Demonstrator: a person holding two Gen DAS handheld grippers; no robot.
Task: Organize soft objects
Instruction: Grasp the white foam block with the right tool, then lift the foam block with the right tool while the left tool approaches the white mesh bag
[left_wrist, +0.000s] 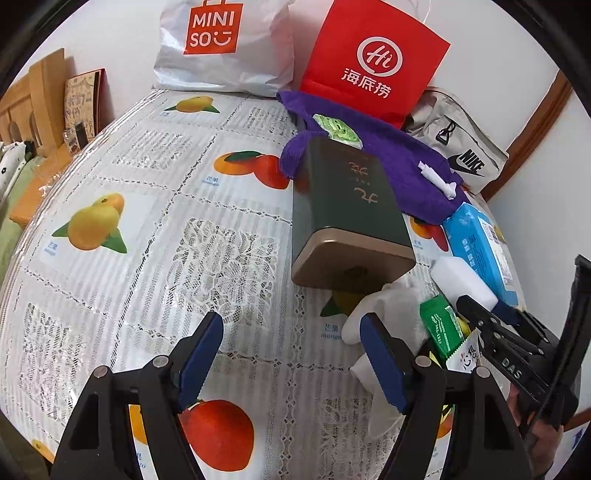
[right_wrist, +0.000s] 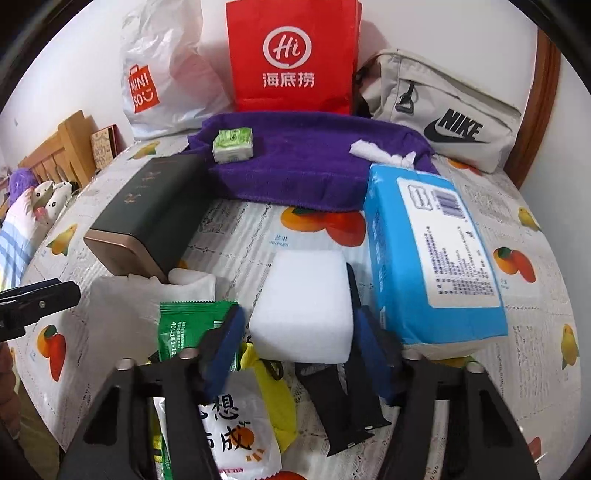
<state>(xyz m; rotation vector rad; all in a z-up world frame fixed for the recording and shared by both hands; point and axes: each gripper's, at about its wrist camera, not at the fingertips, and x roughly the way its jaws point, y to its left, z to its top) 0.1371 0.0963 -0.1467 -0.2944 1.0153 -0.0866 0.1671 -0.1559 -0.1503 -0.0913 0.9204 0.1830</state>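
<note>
A white sponge block sits on the table between the blue pads of my right gripper; the jaws are open around it and I cannot tell if they touch it. The block also shows in the left wrist view. A blue tissue pack lies to its right. A purple towel lies behind, with a small green tissue pack and a white scrap on it. My left gripper is open and empty above the tablecloth.
A dark green tin lies on its side at centre. A green sachet, white napkins, a yellow item and a printed packet lie near the front. A red bag, Miniso bag and Nike pouch stand at the back.
</note>
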